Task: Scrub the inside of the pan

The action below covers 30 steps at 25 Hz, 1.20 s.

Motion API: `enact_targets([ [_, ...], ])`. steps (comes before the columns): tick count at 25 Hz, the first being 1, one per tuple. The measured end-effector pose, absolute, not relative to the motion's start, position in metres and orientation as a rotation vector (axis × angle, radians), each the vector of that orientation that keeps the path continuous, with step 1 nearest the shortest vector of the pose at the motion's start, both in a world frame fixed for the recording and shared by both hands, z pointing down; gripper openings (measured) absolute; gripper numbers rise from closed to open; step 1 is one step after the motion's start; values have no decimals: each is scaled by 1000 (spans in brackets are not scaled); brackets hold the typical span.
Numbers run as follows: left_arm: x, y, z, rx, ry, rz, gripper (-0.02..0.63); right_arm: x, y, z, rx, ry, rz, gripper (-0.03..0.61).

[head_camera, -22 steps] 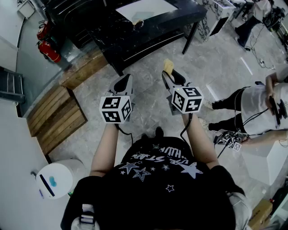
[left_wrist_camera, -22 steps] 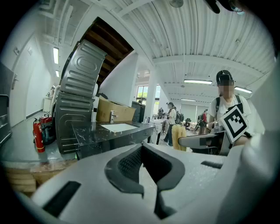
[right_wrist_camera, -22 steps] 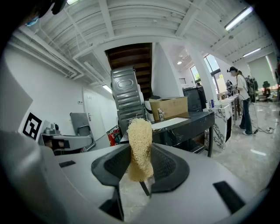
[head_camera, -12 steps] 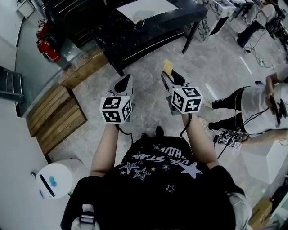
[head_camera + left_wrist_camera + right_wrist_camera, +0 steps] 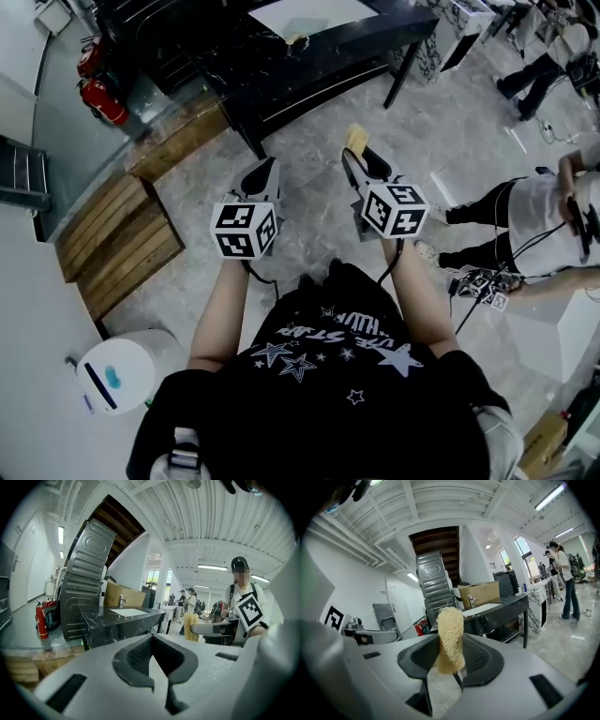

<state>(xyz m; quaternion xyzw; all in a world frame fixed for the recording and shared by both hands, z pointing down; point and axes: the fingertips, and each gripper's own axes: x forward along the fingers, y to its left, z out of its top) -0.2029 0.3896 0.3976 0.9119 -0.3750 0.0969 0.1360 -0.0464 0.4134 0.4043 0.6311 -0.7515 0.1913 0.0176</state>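
No pan shows in any view. In the head view both grippers hang at waist height over the grey marble floor, short of a black table [image 5: 328, 58]. My right gripper [image 5: 362, 157] is shut on a yellow fibrous loofah scrubber [image 5: 355, 139], which stands upright between the pads in the right gripper view [image 5: 450, 637]. My left gripper [image 5: 265, 171] is shut with nothing between its pads [image 5: 136, 656]. On the table lie a white board [image 5: 305, 14] and a small yellowish item [image 5: 296, 38].
Red fire extinguishers [image 5: 101, 99] and wooden pallets [image 5: 117, 234] sit at the left, and a white bin [image 5: 122, 370] at the lower left. A person [image 5: 539, 220] crouches at the right beside cables on the floor. More people stand in the far background [image 5: 562, 578].
Both grippers have drifted slightly down in the head view and kept their hold. The wearer's feet have shifted, and a person at the far upper right has walked on.
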Motion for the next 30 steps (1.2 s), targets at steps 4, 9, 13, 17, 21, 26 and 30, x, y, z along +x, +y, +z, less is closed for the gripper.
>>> enact_targets([
  [4, -217, 384, 404, 2612, -1116, 279, 8, -52, 412, 408, 1973, -2326, 591, 149],
  [9, -219, 375, 406, 2618, -1115, 281, 8, -52, 404, 414, 1961, -2330, 598, 149],
  [13, -213, 361, 406, 2615, -1126, 279, 8, -44, 385, 417, 1955, -2331, 608, 149],
  [17, -201, 334, 407, 2613, -1150, 284, 8, -31, 353, 420, 1939, -2355, 611, 149],
  [21, -184, 295, 409, 2599, -1180, 285, 8, -12, 312, 423, 1914, -2372, 617, 149],
  [26, -154, 242, 410, 2580, -1214, 292, 8, 18, 255, 424, 1887, -2395, 634, 149],
  [30, -129, 204, 406, 2569, -1238, 293, 8, 46, 213, 421, 1883, -2407, 634, 149],
])
